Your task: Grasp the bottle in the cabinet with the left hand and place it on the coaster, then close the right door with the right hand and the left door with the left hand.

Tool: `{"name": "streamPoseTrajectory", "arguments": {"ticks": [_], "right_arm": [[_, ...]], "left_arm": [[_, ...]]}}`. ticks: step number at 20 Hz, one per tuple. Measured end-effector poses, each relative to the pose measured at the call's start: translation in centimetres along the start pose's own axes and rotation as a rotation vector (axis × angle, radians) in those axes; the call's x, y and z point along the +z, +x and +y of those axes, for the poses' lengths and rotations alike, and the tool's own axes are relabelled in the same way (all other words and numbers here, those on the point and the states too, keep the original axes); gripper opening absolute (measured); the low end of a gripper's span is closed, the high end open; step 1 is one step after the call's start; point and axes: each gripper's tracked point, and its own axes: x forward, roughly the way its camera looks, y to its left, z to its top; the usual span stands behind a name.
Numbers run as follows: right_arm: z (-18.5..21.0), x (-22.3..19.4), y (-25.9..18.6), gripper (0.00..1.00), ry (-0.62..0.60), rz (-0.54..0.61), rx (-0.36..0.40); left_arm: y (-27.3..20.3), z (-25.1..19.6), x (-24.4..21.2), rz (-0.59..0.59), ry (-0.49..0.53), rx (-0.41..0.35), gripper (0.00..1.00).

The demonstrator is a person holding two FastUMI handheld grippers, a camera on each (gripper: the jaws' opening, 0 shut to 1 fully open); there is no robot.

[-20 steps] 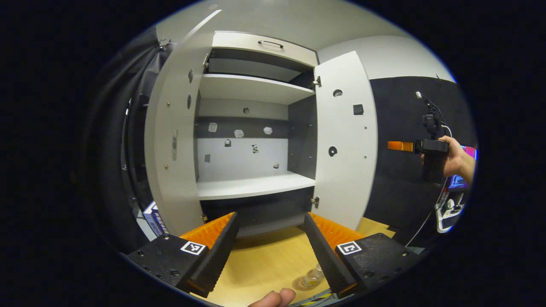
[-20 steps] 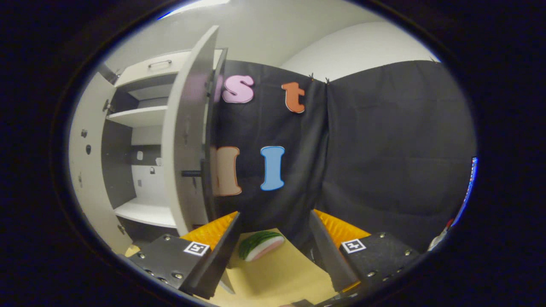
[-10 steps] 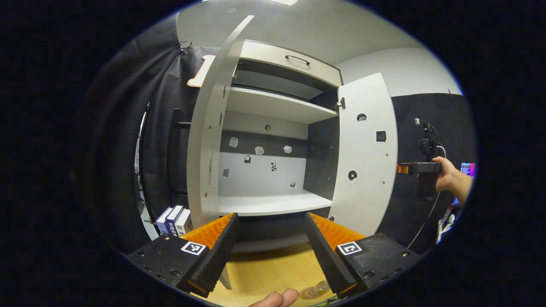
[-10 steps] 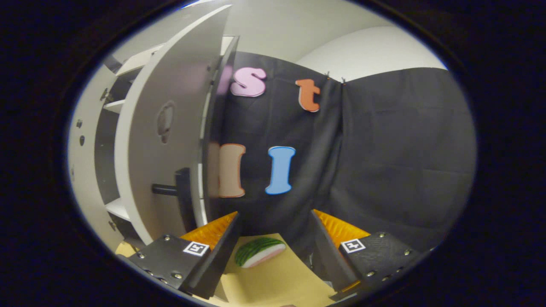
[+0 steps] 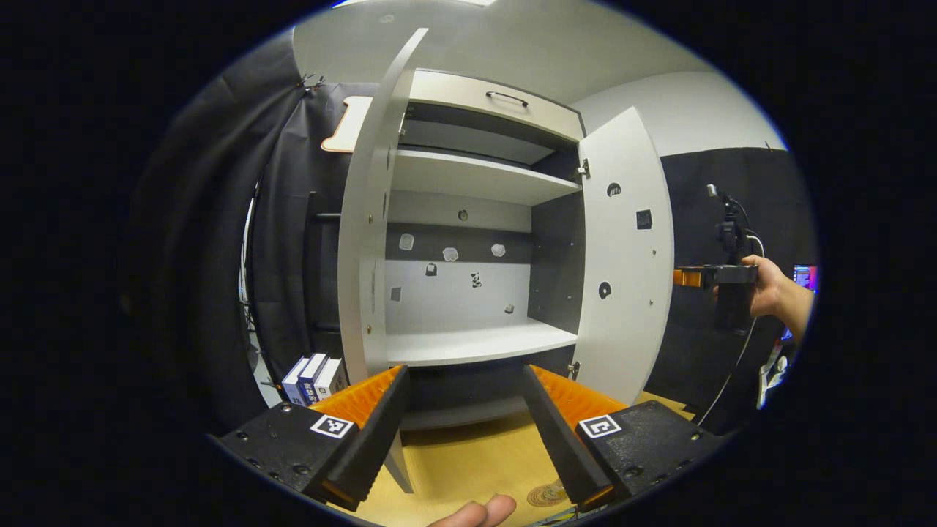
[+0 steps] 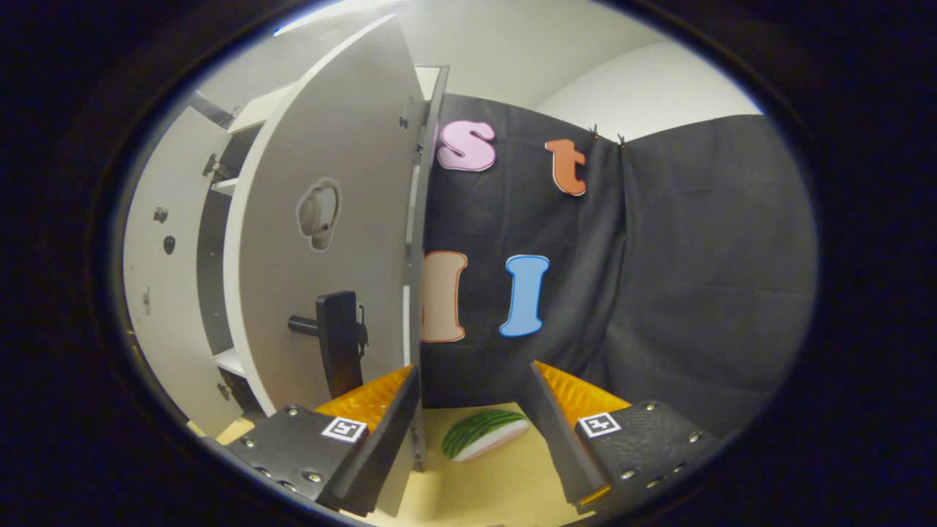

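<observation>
Both tongs (image 5: 463, 428) (image 6: 472, 432) gape; right door's handle (image 6: 339, 350) faces right tongs

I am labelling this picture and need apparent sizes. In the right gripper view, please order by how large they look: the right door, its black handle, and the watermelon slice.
1. right door, by far the largest.
2. black handle.
3. watermelon slice.

The last two look similar in size, and their distances from the camera differ, so that order is unsure.

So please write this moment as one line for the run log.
left gripper: open, empty | right gripper: open, beside white right cabinet door | both doors open | lower shelf: bare
</observation>
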Motion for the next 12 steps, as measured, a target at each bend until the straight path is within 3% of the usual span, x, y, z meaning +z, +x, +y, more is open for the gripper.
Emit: {"name": "streamPoseTrajectory", "arguments": {"ticks": [10, 12], "right_arm": [[4.3, -0.1, 0.2, 0.87, 0.049, -0.020, 0.066], [5.0, -0.3, 0.5, 0.90, 0.061, -0.009, 0.049]], "left_arm": [[-3.6, 3.3, -0.6, 0.005, 0.035, 0.085, 0.96], [-3.7, 4.5, -0.8, 0.015, 0.021, 0.111, 0.96]]}}
